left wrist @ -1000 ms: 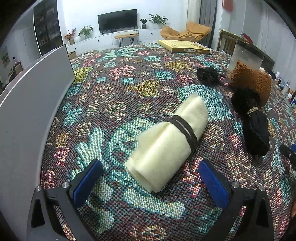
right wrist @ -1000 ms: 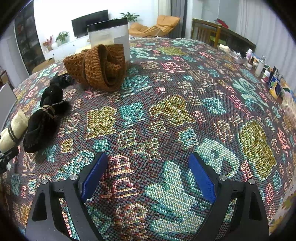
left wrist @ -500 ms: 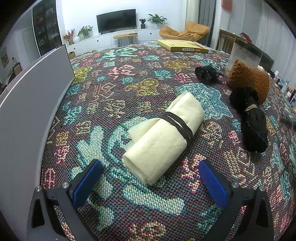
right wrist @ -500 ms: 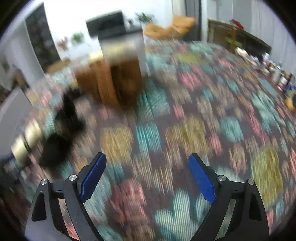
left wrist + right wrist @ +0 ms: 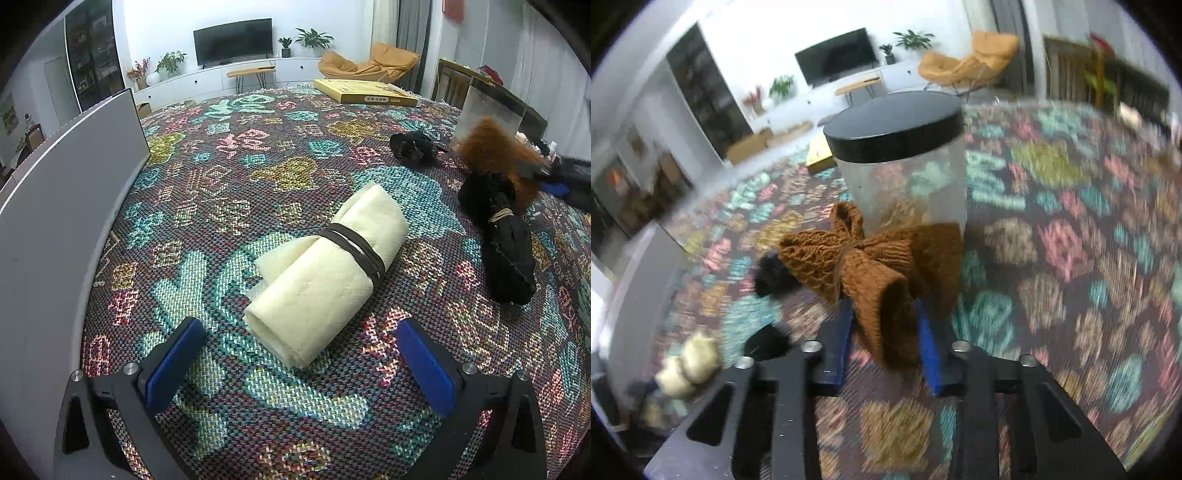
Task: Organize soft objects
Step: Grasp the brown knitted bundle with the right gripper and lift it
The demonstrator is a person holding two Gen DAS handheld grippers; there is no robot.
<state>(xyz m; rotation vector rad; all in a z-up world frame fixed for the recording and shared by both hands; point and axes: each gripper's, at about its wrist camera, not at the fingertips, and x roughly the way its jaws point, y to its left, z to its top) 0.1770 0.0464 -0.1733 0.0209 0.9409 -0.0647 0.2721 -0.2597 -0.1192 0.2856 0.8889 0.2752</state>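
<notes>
A cream rolled cloth (image 5: 325, 273) bound with a black band lies on the patterned tablecloth, just ahead of my open, empty left gripper (image 5: 299, 360). A black tied bundle (image 5: 504, 236) lies to its right, and a smaller black bundle (image 5: 412, 146) lies farther back. My right gripper (image 5: 884, 332) is shut on the brown knitted bundle (image 5: 882, 273), in front of a frosted container with a black lid (image 5: 905, 173). In the left wrist view the brown bundle (image 5: 495, 155) is blurred beside that container (image 5: 487, 110).
A grey upright panel (image 5: 55, 206) borders the table's left side. A yellow flat box (image 5: 364, 94) lies at the far edge. The black bundles (image 5: 772, 277) and cream roll (image 5: 690, 362) show left of my right gripper.
My right gripper moved left and forward to the brown knitted bundle and shut on it. My left gripper stayed open near the cream roll, shifting only slightly.
</notes>
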